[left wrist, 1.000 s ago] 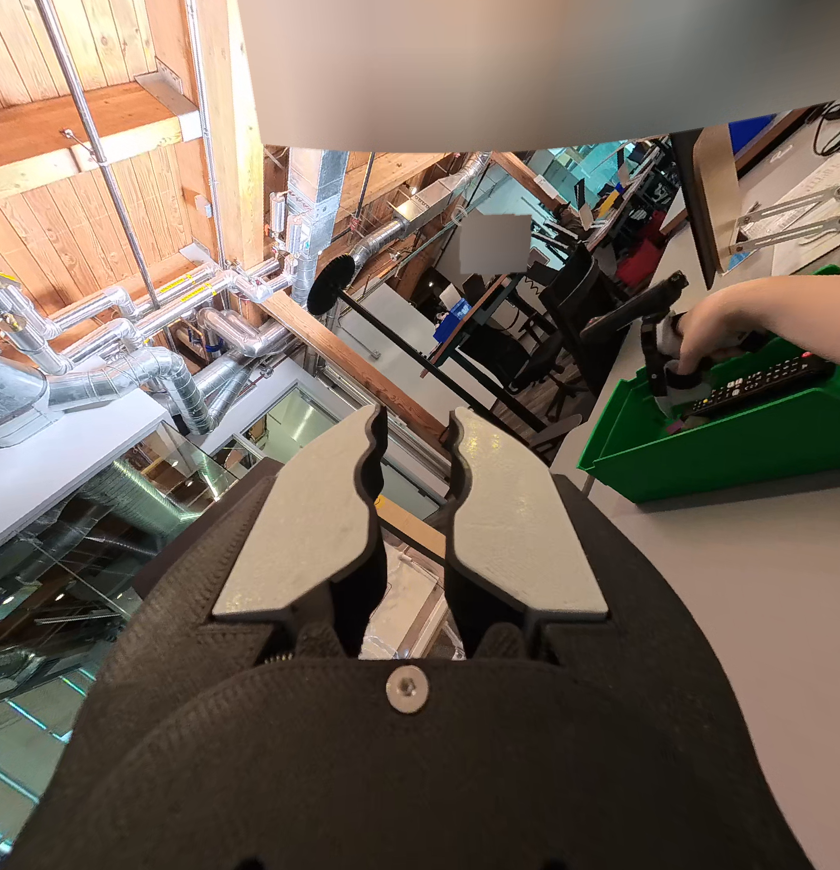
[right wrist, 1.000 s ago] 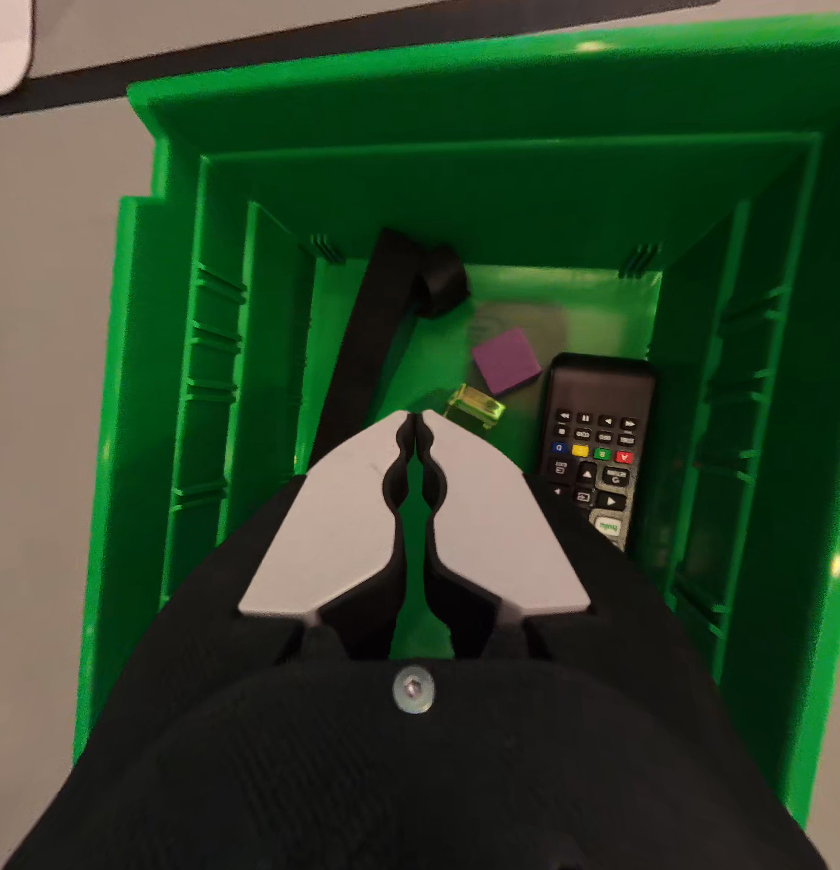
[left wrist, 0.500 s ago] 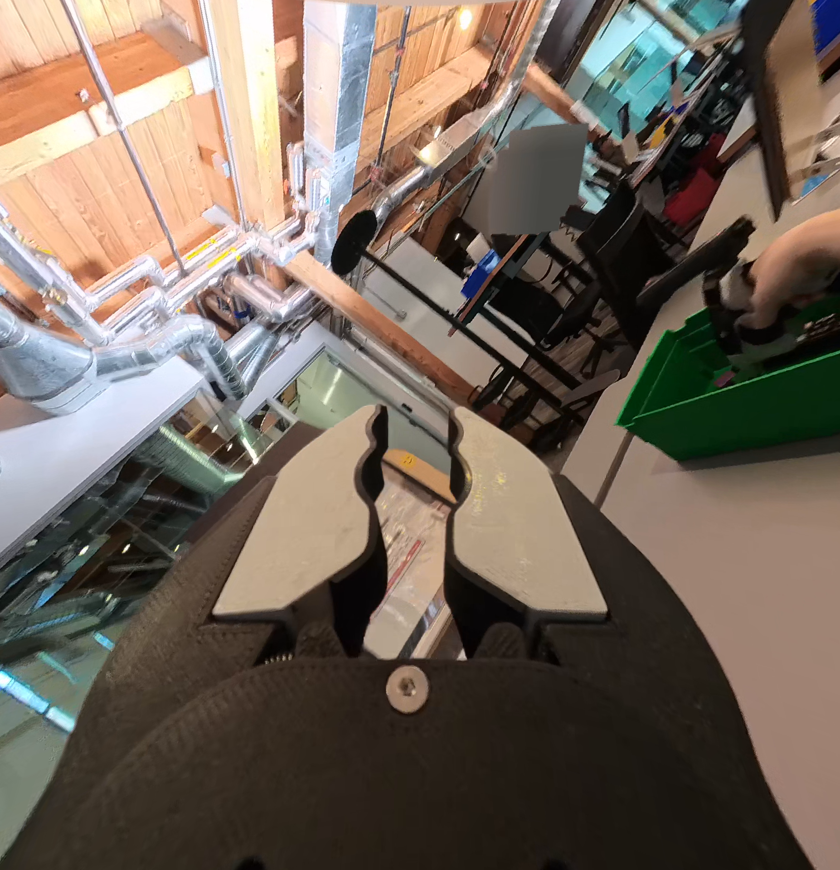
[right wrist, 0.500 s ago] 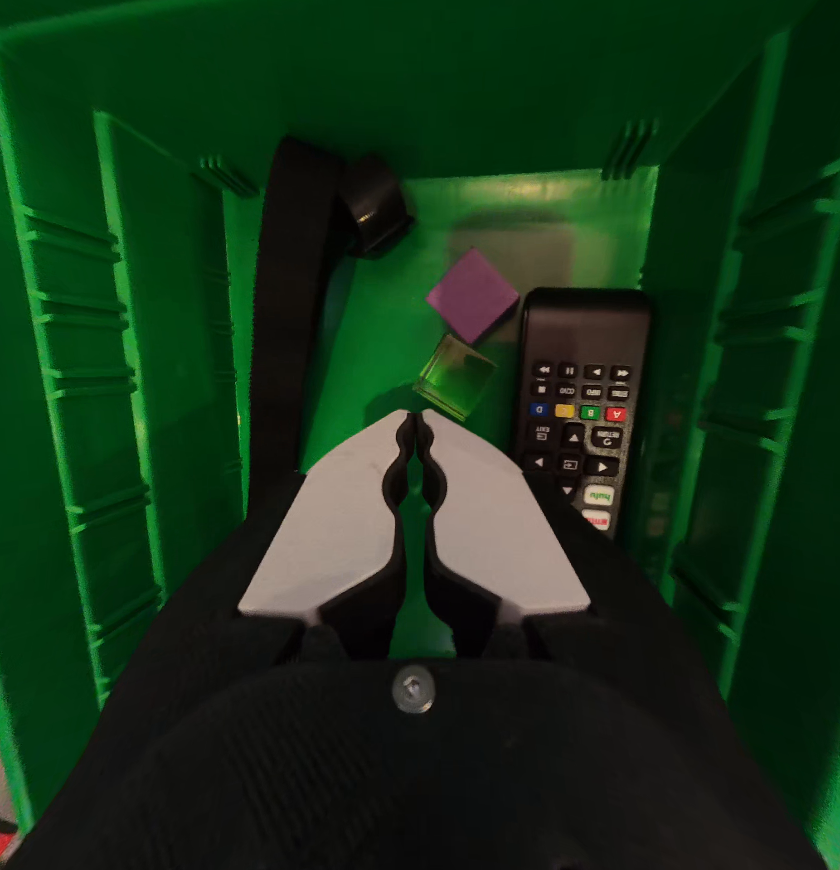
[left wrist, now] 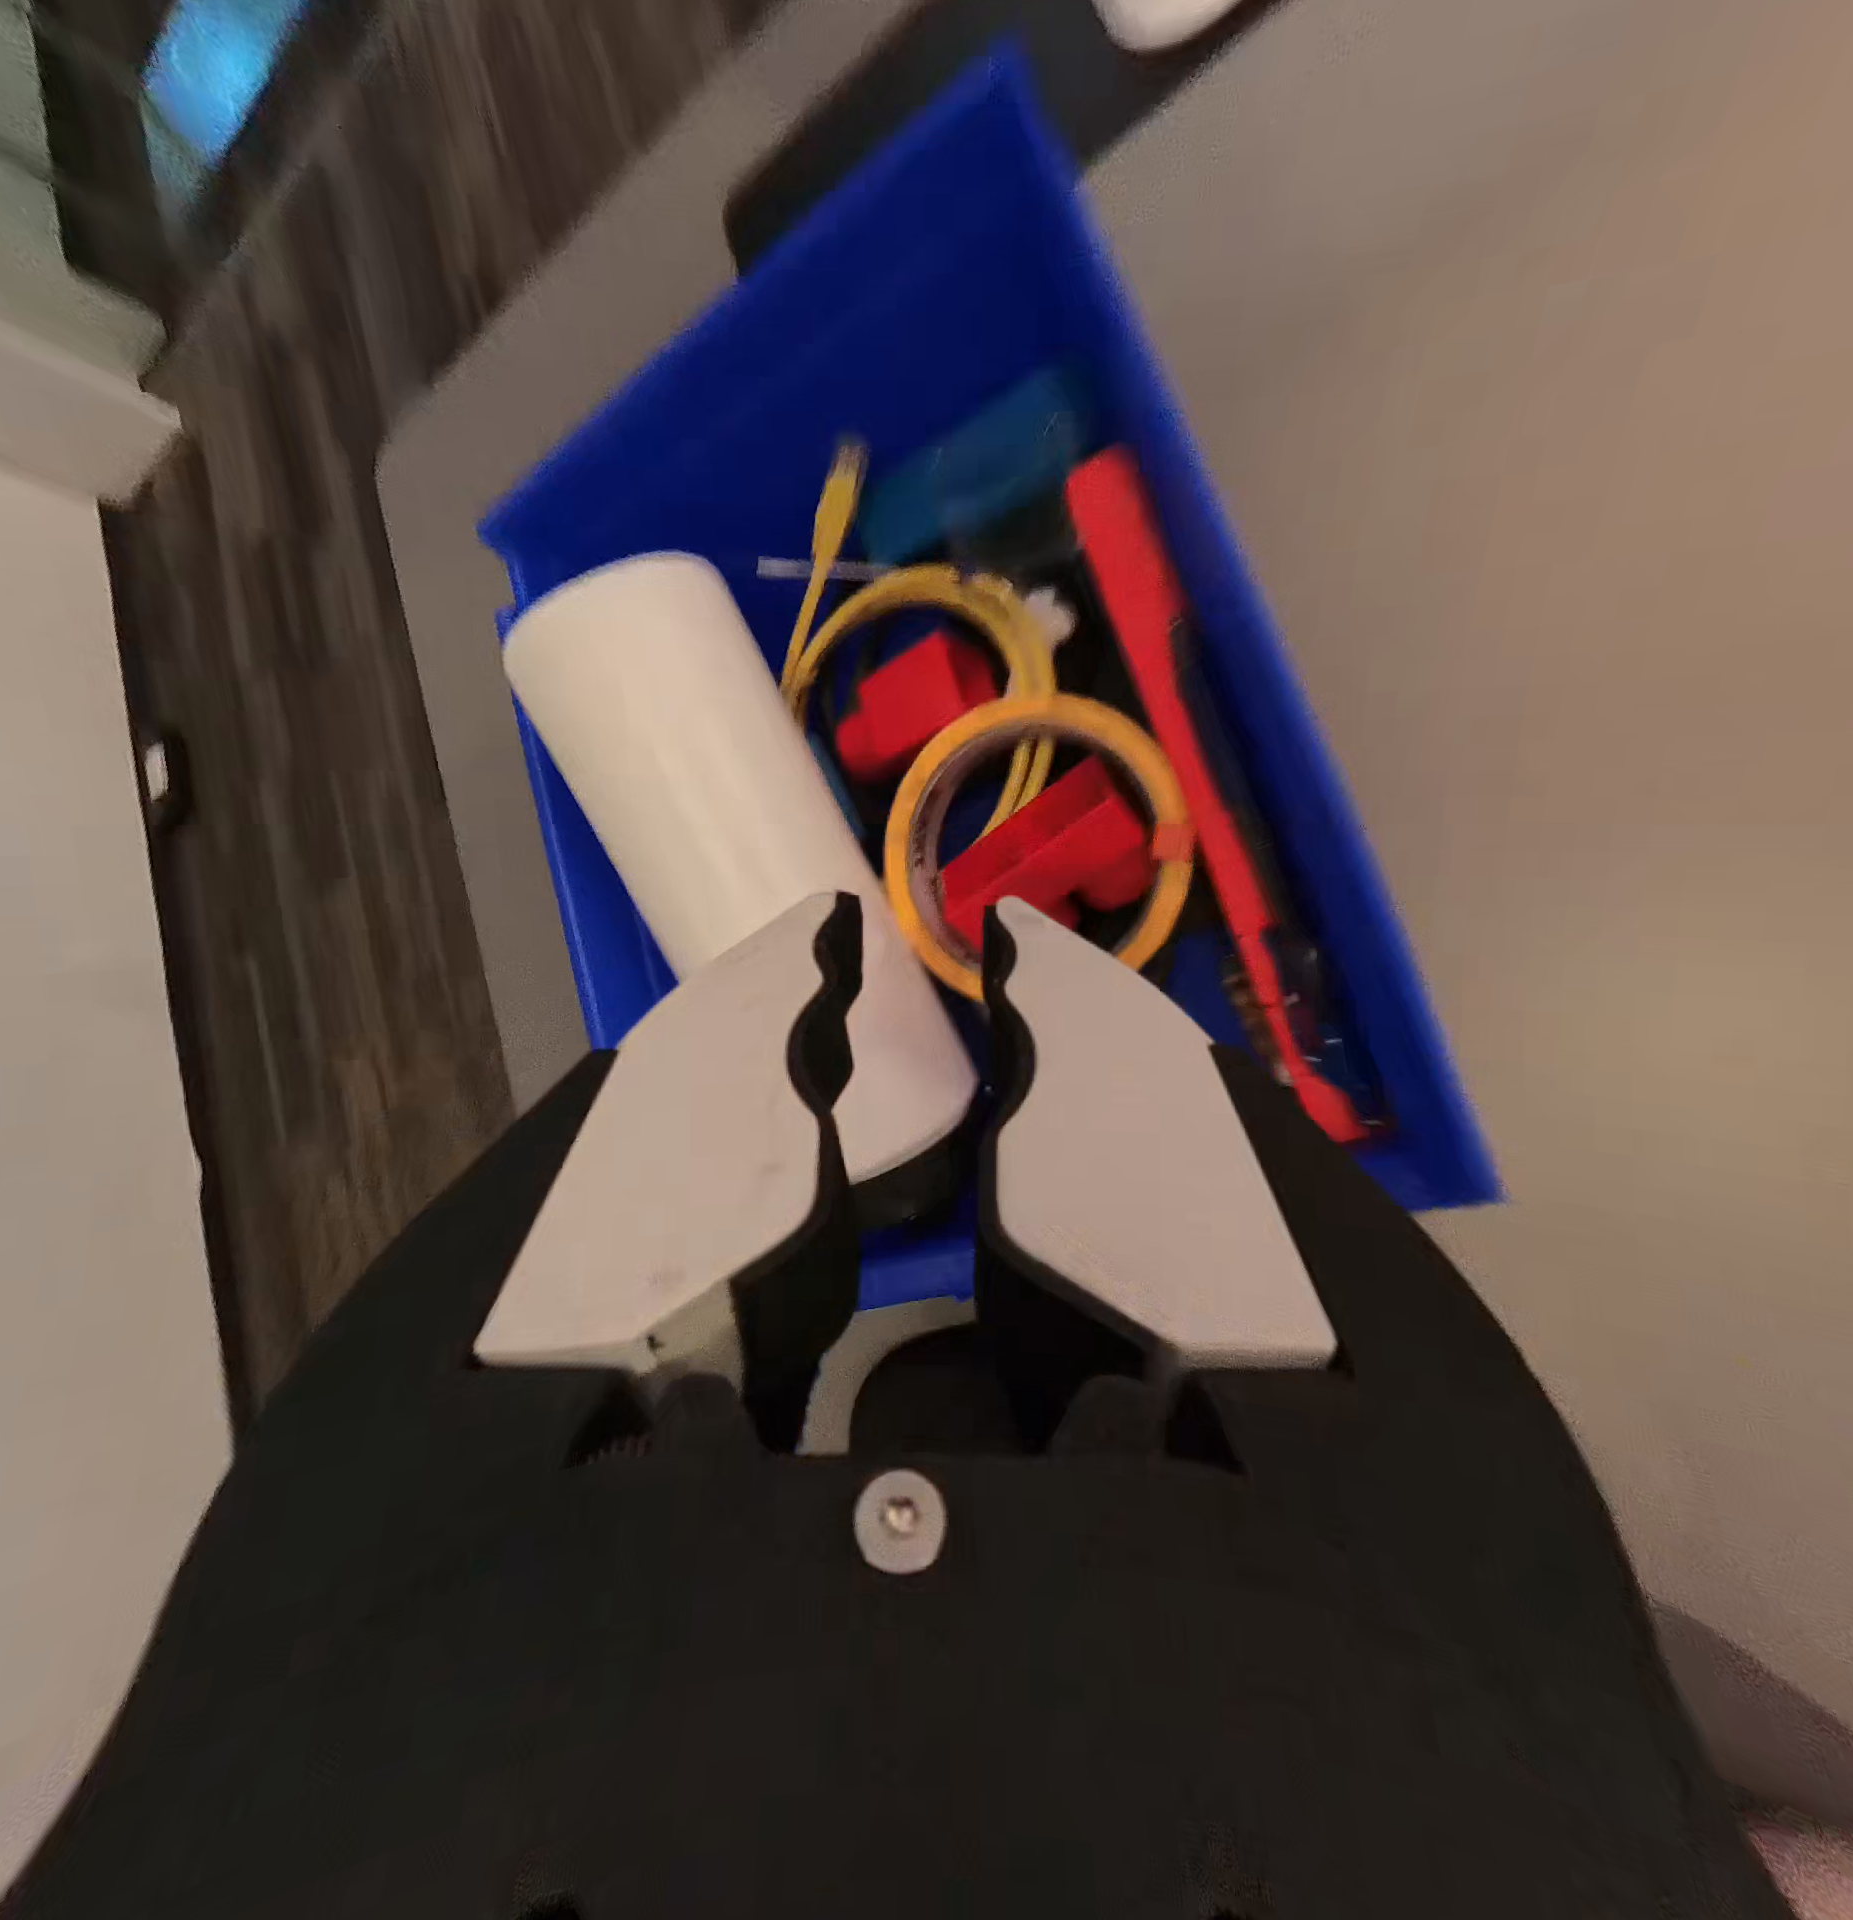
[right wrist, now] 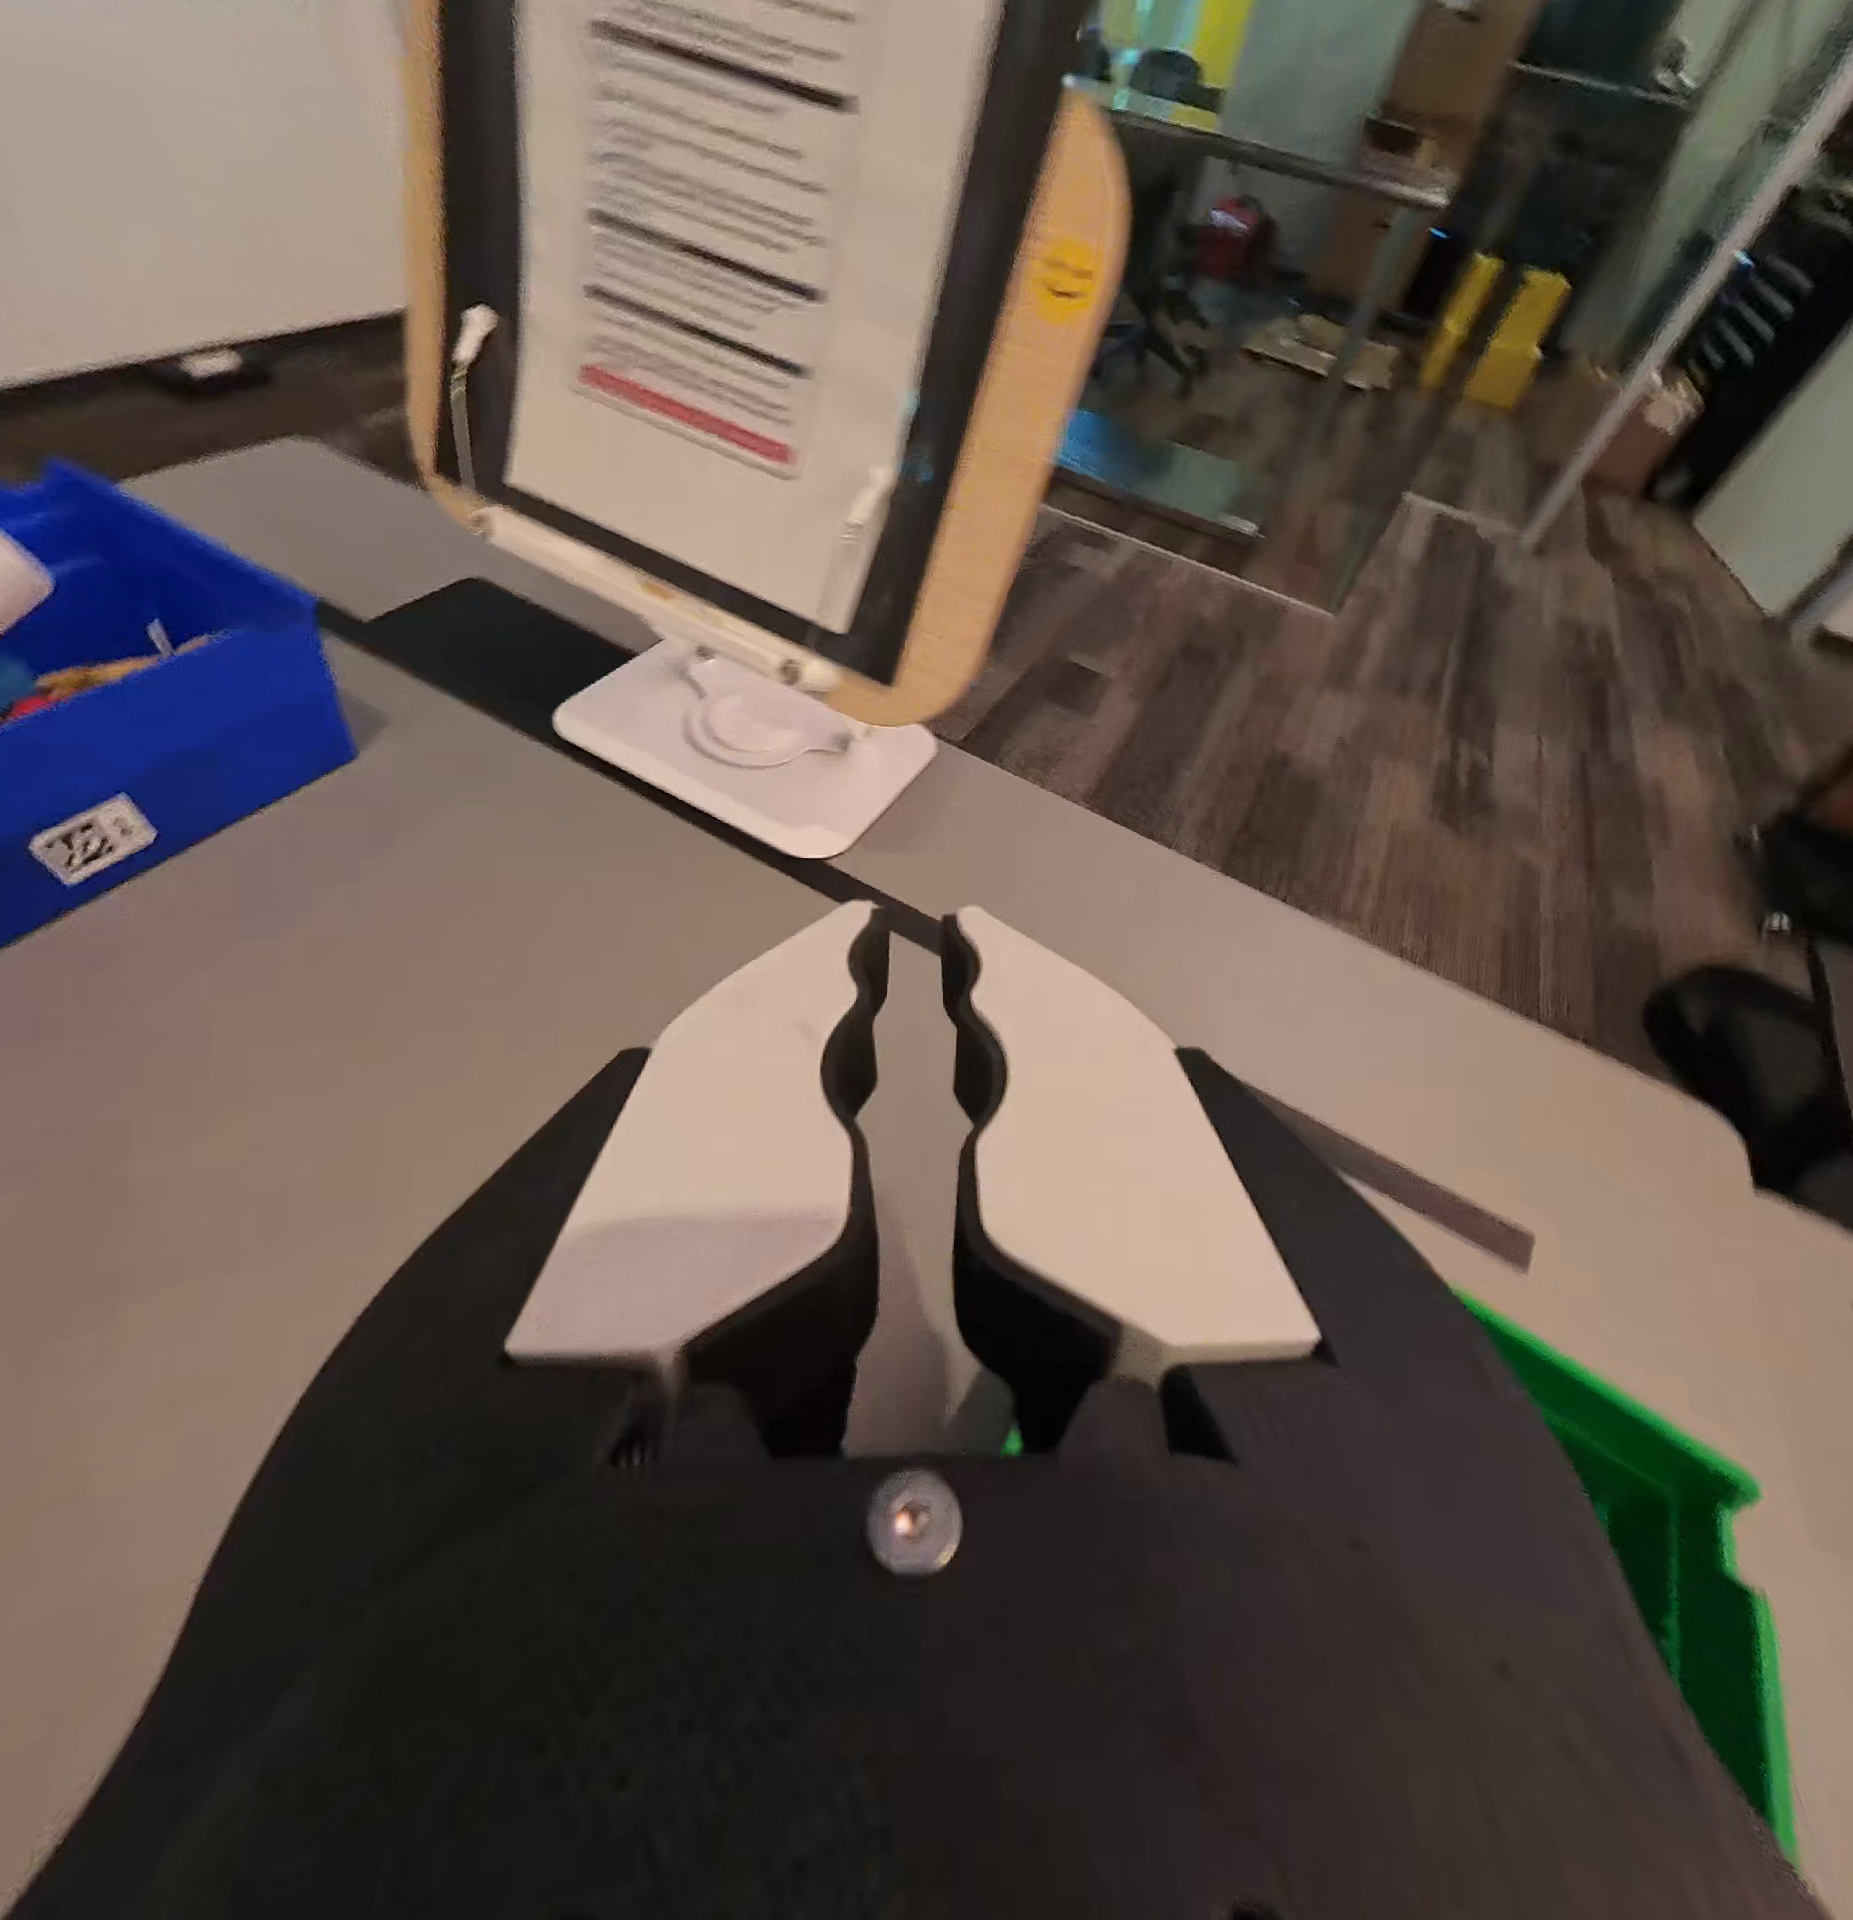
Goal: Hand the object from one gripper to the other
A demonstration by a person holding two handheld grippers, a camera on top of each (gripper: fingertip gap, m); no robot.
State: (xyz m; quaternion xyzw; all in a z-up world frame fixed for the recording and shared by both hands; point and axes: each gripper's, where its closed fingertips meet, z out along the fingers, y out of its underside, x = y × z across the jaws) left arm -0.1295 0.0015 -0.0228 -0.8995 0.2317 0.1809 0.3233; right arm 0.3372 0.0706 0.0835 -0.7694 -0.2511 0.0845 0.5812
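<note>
My left gripper is open and empty, hovering over a blue bin. The bin holds a white cylinder, a yellow tape ring, red blocks, a coiled yellow cable and a long red tool. The fingertips sit above the near end of the cylinder and the tape ring. My right gripper holds nothing, its jaws a narrow gap apart, above the grey table. The blue bin also shows in the right wrist view at far left.
A green bin lies low on the right, just under my right gripper. A sign panel on a white base stands at the table's far edge. Wood floor lies beyond. Some 50 cm of space lies between my two pairs of fingers.
The left gripper swung from facing the ceiling down onto the blue bin. The right gripper came up out of the green bin, faces across the table, and its jaws parted slightly.
</note>
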